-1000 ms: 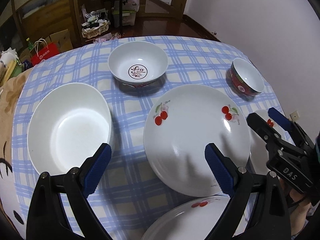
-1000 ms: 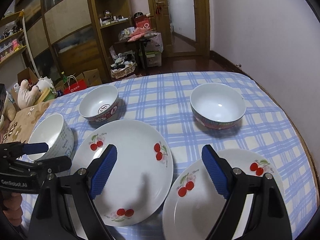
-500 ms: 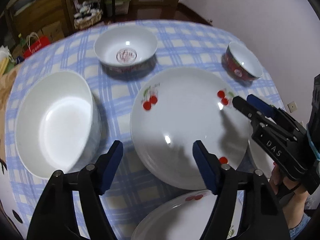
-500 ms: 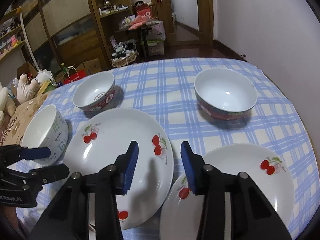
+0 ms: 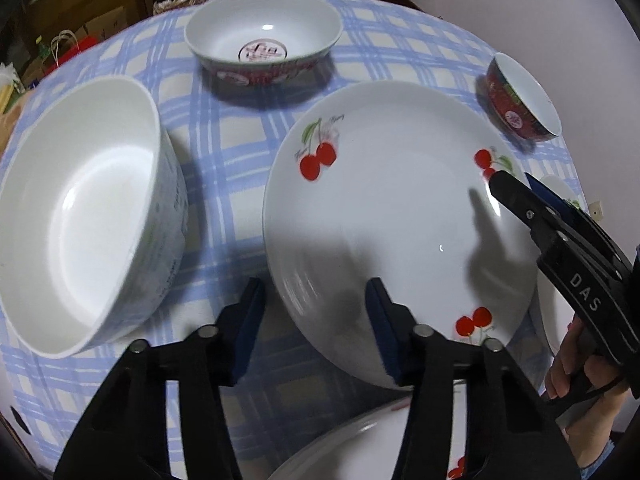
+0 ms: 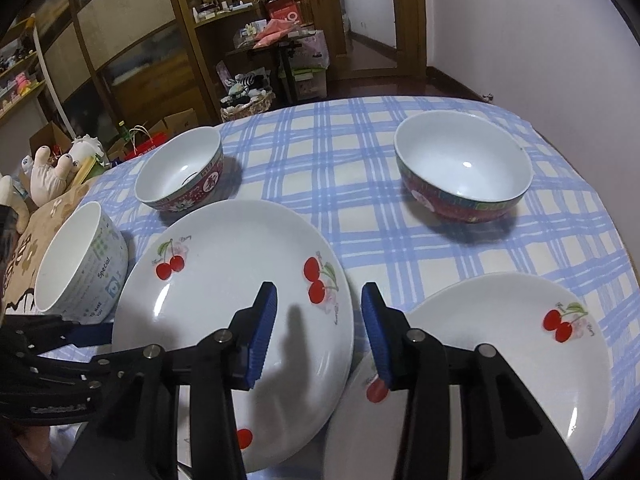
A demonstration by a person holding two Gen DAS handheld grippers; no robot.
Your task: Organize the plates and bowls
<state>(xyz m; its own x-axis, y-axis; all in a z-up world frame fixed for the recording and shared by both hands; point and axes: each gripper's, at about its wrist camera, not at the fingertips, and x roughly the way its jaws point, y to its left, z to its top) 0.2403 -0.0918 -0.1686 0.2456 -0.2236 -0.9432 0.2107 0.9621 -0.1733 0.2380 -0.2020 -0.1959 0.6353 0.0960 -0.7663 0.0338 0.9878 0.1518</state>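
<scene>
A large white cherry-print plate point(image 5: 400, 220) point(image 6: 224, 300) lies in the middle of the checked tablecloth. My left gripper point(image 5: 316, 312) straddles its near-left rim. Its jaws are closing, with one pad over the plate and the other outside it, neither pressing. My right gripper point(image 6: 320, 320) point(image 5: 516, 188) stands half narrowed astride the opposite rim, its pads clear of the plate. A second cherry plate point(image 6: 500, 360) lies to the right and a third point(image 5: 360, 440) at the near edge. A deep white bowl point(image 5: 80, 220) point(image 6: 80, 264) stands to the left.
Two red-patterned bowls stand further back, one point(image 5: 264, 32) point(image 6: 180, 176) behind the big plate and one point(image 5: 520, 100) point(image 6: 464, 168) to the right. The round table's edge point(image 6: 608, 216) curves close to the wall. Shelves, boxes and bags stand beyond the table.
Both grippers have come down toward the large cherry plate and their jaws have narrowed from wide open. Each now has a stretch of the plate's rim between its fingers.
</scene>
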